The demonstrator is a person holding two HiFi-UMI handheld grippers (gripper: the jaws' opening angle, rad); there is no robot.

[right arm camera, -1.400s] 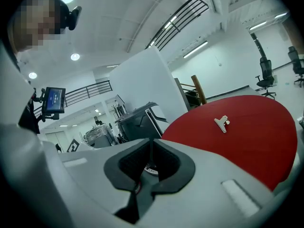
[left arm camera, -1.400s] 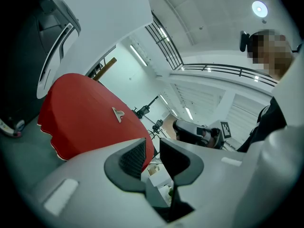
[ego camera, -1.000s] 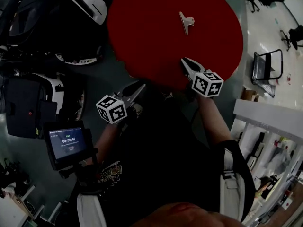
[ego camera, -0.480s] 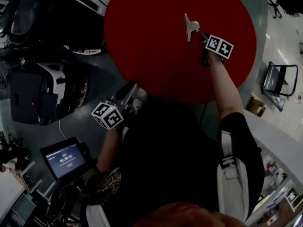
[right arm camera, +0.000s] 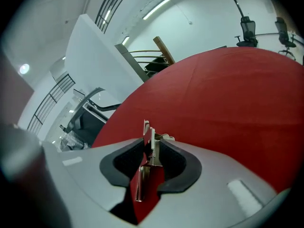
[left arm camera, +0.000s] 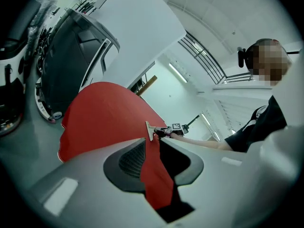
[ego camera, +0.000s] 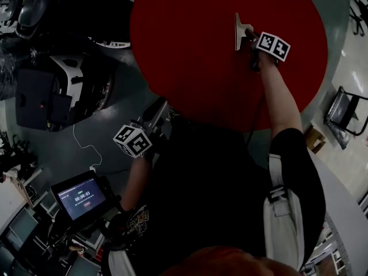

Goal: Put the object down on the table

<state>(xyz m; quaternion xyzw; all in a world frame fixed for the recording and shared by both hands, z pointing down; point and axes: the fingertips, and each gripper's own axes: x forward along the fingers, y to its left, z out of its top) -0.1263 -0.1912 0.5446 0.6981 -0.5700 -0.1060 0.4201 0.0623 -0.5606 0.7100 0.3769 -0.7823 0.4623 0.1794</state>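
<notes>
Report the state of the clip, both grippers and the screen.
clip: lying on the table
right gripper: open, jaws just been opening, clip between them
left gripper: open, empty
screen: lit, showing a timer

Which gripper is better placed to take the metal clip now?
Right. The right gripper is at the metal clip; its jaws have just been opening, with the clip between them. The left gripper hangs at the red table's near edge.
</notes>
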